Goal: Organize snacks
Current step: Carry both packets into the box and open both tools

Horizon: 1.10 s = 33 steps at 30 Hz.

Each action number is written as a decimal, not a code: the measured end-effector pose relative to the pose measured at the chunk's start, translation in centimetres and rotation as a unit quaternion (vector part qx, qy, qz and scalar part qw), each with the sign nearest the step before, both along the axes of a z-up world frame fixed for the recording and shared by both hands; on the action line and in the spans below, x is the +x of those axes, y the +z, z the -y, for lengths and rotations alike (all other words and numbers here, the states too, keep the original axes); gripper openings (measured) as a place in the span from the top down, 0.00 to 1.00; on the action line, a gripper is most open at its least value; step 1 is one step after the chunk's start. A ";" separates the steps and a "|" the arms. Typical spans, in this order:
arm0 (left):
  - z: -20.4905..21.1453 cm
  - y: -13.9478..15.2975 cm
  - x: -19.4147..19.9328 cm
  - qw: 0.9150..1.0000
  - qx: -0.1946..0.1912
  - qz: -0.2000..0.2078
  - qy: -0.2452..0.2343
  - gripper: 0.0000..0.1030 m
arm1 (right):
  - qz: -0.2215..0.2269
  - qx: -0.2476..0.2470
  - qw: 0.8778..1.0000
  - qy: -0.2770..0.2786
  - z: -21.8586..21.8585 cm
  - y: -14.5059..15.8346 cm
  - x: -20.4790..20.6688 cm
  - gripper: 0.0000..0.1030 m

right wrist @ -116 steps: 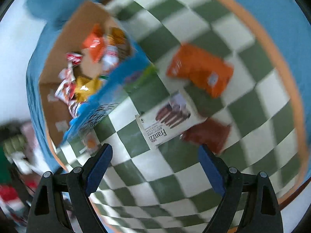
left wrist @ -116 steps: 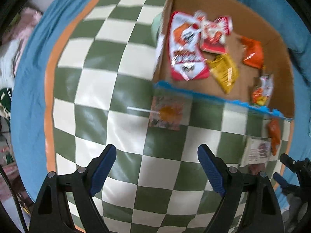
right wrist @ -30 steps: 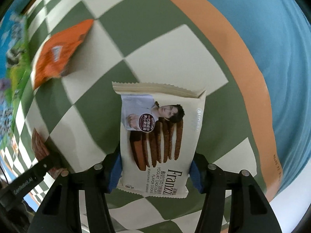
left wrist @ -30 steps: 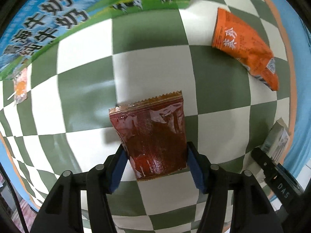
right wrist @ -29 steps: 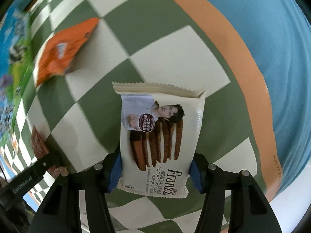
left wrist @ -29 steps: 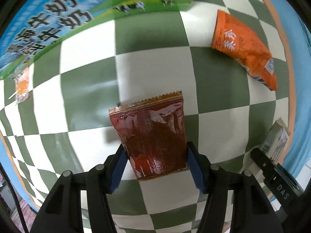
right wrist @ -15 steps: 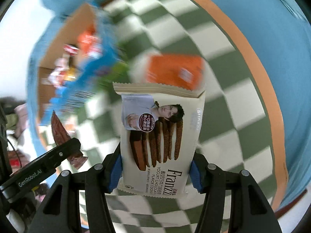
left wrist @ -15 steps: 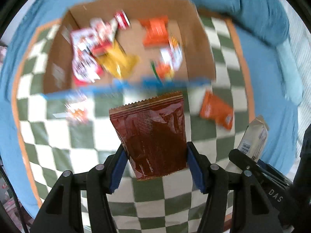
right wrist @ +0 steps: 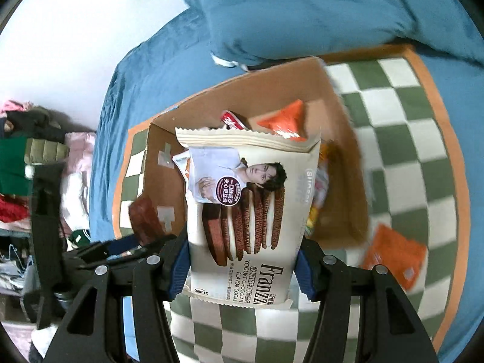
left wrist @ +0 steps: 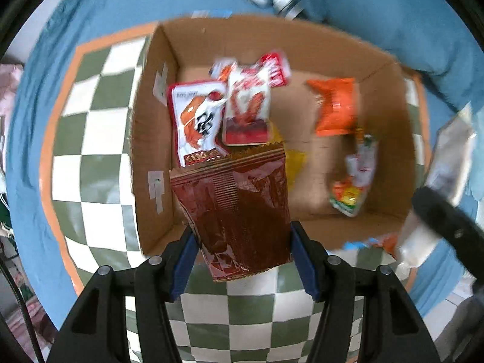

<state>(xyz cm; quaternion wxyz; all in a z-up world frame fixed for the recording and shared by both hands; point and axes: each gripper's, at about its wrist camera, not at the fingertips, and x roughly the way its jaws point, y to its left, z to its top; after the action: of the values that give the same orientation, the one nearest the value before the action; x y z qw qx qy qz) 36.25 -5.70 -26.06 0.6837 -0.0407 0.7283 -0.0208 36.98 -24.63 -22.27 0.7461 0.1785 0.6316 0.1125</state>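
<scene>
Left wrist view: left gripper (left wrist: 243, 258) clamped about half open on dark red packet (left wrist: 239, 211), gripped low by its side edges, long axis running straight out from the jaws, serrated top pointing ahead over cardboard box (left wrist: 151, 157). Carrying step, by the look of it; next, release over the box floor

Right wrist view: right gripper (right wrist: 242, 267) likewise closed on cookie pack (right wrist: 248, 211), long axis along the fingers, crimped end forward, box beyond the jaws; orange packet (right wrist: 396, 257) lying right of them, outside the box

Snack packets (left wrist: 248, 106) in box (left wrist: 151, 151) on checkered mat (left wrist: 90, 139)
</scene>
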 end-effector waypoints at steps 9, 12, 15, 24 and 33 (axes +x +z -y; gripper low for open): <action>-2.1 -6.2 3.2 0.998 0.003 -0.058 0.003 0.45 | -0.025 -0.055 0.997 0.047 -4.6 -6.8 6.3 0.41; -2.2 -7.1 3.5 0.998 0.003 -0.064 0.002 0.45 | -0.034 -0.071 0.995 0.061 -5.8 -8.4 7.7 0.41; -2.2 -7.8 3.5 0.998 -0.002 -0.070 0.001 0.45 | -0.039 -0.083 0.993 0.072 -6.7 -9.7 8.6 0.41; -2.4 -8.2 3.2 0.998 -0.009 -0.066 0.008 0.40 | -0.054 -0.113 0.988 0.092 -7.4 -12.2 10.1 0.30; -3.5 -4.3 2.3 1.000 0.018 -0.012 0.015 0.18 | -0.033 -0.118 0.989 0.080 -6.2 -9.7 9.1 0.16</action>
<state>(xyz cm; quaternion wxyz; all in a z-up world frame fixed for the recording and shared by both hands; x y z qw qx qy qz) 38.52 -2.24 -30.33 0.6757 -0.0396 0.7361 0.0031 46.05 -18.44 -31.93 0.7294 0.0418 0.6768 0.0901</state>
